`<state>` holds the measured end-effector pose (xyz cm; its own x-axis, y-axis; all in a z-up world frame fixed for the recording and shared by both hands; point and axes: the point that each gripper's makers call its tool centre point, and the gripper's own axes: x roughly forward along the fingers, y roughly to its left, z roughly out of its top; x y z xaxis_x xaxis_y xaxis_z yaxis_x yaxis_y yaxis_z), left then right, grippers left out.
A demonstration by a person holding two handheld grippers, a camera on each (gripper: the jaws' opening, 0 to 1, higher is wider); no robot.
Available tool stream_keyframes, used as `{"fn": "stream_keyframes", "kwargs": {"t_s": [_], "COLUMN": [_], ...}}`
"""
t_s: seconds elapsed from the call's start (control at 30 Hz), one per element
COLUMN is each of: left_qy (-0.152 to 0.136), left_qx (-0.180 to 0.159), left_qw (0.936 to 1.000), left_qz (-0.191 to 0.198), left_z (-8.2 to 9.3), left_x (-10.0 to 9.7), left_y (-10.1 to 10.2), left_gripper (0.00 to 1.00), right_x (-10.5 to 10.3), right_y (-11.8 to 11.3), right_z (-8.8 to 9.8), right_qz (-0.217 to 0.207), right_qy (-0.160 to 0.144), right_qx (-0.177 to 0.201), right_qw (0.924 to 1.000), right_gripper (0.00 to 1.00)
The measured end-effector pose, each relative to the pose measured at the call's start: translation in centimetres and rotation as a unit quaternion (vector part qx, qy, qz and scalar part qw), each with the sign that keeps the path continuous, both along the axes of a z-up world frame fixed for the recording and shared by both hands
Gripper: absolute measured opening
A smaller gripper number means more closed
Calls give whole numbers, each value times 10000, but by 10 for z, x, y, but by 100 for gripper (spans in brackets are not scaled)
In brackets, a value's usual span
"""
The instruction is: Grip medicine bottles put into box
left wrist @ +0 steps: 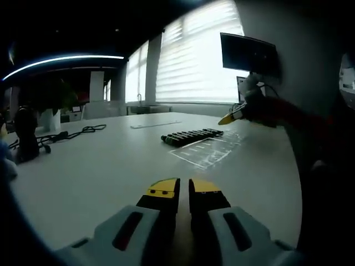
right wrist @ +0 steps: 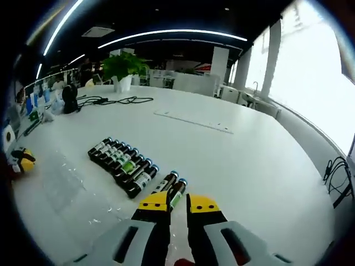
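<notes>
My right gripper (right wrist: 177, 204) hovers nearly closed, empty, beside 2 stray medicine bottles (right wrist: 170, 187); left gripper (left wrist: 184, 188) likewise. I judge them light, glassy, slippery: pinch mid-body.

i see a wide white table (right wrist: 249, 166) with a tangle of black cable (right wrist: 113, 100) at about eleven o'clock, a potted green plant (right wrist: 123, 66) just beyond it, and a flat pale strip (right wrist: 193, 120) at twelve. bright blinds (left wrist: 194, 55) and a dark wall monitor (left wrist: 248, 54) sit at one o'clock.
</notes>
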<state>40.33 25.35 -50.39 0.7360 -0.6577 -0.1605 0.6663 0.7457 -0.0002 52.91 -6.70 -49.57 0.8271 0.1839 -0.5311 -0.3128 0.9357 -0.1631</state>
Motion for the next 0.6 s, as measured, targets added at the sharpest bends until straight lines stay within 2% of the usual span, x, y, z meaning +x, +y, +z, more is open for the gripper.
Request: {"fn": "stream_keyframes", "kwargs": {"t_s": [0.37, 0.6], "left_qy": [-5, -12], "left_qx": [-5, 71], "left_qw": [10000, 10000], "left_qz": [17, 51], "left_z": [0, -1], "left_x": [1, 1], "left_y": [1, 1], "left_gripper": [2, 2], "right_x": [9, 11], "right_y": [8, 4], "right_z": [-11, -21], "right_qz": [123, 8], "right_qy": [258, 426], "right_qx": [-219, -369], "right_qw": [9994, 9984], "right_gripper": [9, 10]}}
